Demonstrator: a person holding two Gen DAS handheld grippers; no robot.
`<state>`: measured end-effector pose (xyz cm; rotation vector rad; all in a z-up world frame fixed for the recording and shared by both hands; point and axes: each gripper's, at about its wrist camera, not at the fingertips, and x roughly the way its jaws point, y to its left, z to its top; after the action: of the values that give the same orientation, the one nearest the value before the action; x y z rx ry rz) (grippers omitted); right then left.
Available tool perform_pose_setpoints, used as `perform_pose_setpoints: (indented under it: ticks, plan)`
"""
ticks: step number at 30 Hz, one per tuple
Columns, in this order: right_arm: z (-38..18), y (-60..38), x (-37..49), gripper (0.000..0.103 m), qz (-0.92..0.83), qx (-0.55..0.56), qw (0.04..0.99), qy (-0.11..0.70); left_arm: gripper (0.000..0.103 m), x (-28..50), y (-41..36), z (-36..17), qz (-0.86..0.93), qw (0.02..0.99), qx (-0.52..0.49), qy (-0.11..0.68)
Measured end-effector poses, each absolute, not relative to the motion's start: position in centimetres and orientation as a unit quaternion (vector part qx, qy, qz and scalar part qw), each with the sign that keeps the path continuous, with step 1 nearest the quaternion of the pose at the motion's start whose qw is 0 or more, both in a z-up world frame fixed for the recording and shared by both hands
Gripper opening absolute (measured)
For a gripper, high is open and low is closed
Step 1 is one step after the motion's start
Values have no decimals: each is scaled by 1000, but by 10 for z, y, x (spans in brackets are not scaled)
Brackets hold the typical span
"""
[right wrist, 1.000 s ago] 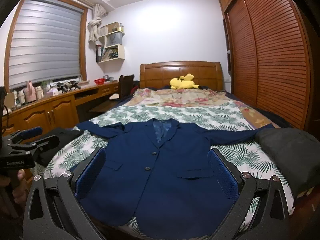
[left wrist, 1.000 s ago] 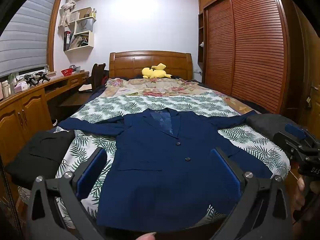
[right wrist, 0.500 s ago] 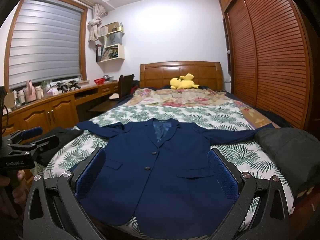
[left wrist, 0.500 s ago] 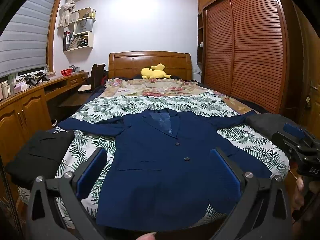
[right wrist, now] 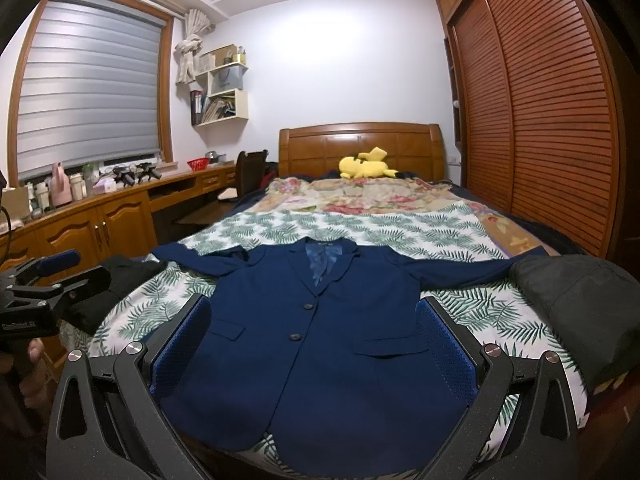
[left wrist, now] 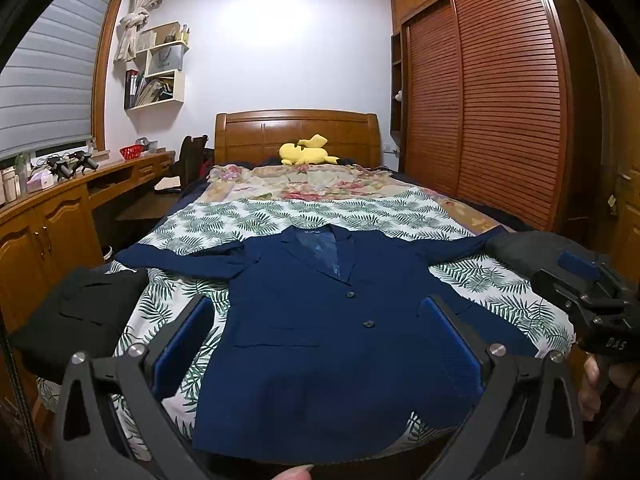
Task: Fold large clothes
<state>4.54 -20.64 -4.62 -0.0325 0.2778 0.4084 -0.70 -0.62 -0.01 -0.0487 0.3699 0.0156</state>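
Observation:
A navy blue blazer (left wrist: 320, 332) (right wrist: 320, 340) lies flat and face up on the leaf-print bed cover (left wrist: 304, 216), buttoned, with both sleeves spread out sideways. My left gripper (left wrist: 316, 340) hovers above the blazer's hem, open, with nothing between its blue pads. My right gripper (right wrist: 312, 340) is held the same way over the hem, open and empty. Each gripper shows at the edge of the other's view: the right gripper (left wrist: 588, 292) and the left gripper (right wrist: 44, 284).
A folded black garment (left wrist: 84, 312) lies at the bed's left corner and a dark grey one (right wrist: 576, 304) at the right. A yellow plush toy (left wrist: 304, 152) sits by the headboard. Wooden cabinets (right wrist: 96, 232) run along the left, a slatted wardrobe (left wrist: 500, 100) along the right.

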Motion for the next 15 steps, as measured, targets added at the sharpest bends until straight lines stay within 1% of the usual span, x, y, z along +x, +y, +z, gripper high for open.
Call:
perform_pose_setpoints:
  ticks: [15]
  plan:
    - [-46, -206, 45, 103, 202, -16, 970, 137, 103, -11, -6, 0, 6, 983, -22, 180]
